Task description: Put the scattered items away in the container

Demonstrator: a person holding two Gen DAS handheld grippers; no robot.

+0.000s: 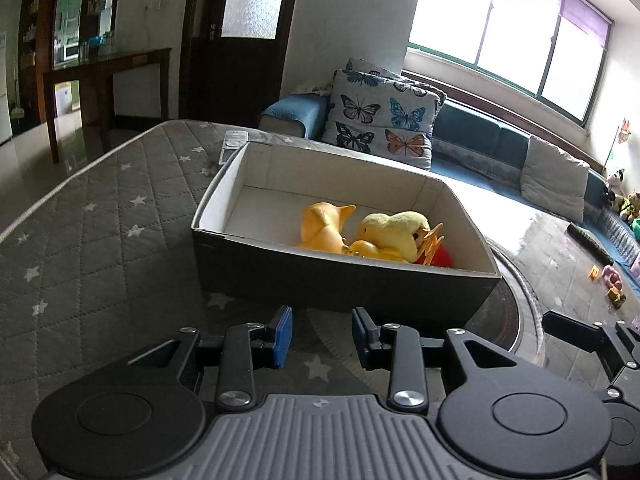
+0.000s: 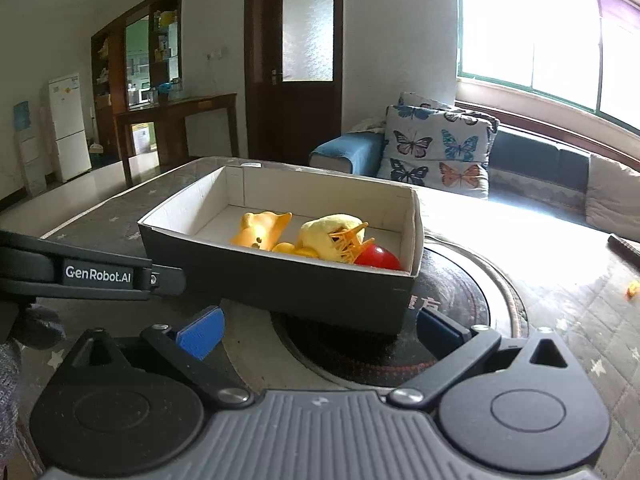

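A dark box with a white inside [image 1: 336, 280] [image 2: 280, 280] stands on the quilted grey table. In it lie an orange toy [image 1: 322, 226] [image 2: 262, 228], a yellow plush [image 1: 394, 230] [image 2: 330, 230] with orange feet, and a red ball [image 1: 438, 258] [image 2: 378, 258]. My left gripper [image 1: 322, 334] is open and empty, just in front of the box's near wall. My right gripper [image 2: 318, 330] is wide open and empty, in front of the box's right corner. The left gripper's body [image 2: 80, 274] shows at the left of the right wrist view.
A round dark mat [image 2: 460, 312] lies under the box's right end. A white remote [image 1: 232, 146] lies behind the box. A dark remote [image 2: 624, 246] and a small orange piece [image 2: 632, 290] lie at the table's right. A sofa with butterfly cushions [image 1: 380, 116] stands beyond.
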